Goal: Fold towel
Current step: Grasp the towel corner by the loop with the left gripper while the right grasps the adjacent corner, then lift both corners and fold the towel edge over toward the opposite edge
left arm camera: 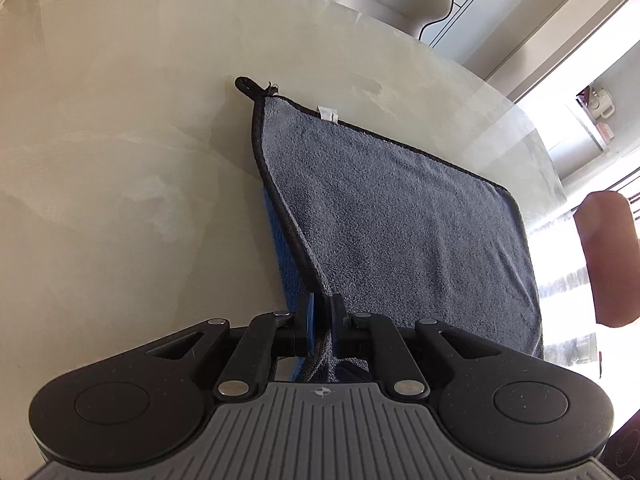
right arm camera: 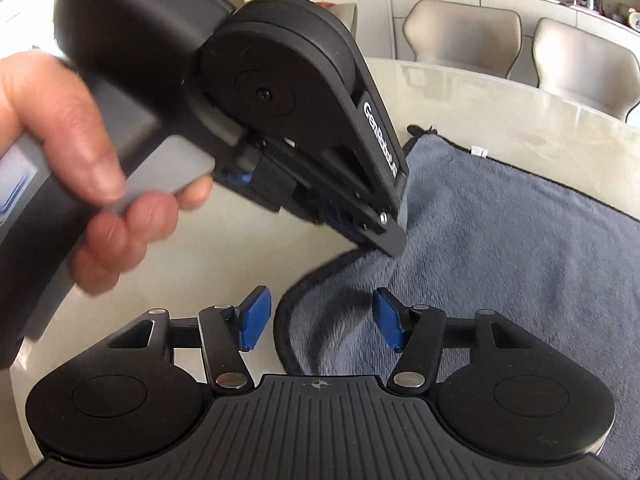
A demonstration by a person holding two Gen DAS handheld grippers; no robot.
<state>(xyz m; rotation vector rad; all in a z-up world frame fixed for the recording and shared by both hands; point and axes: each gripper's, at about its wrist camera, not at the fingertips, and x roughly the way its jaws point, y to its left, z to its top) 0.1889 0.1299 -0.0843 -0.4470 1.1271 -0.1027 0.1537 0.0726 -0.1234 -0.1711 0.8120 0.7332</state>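
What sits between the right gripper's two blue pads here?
In the right wrist view, the towel and its curled black-piped edge lie between the open right gripper pads; neither pad touches it.

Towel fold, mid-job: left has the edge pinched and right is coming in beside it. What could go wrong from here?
1. The left gripper is shut on only a thin strip of the towel hem; a tug could pull it free.
2. The right gripper is open around the curled hem, pads not touching; closing here may catch a bunched fold, giving a skewed crease.
3. The two grippers sit close together, so they may collide.
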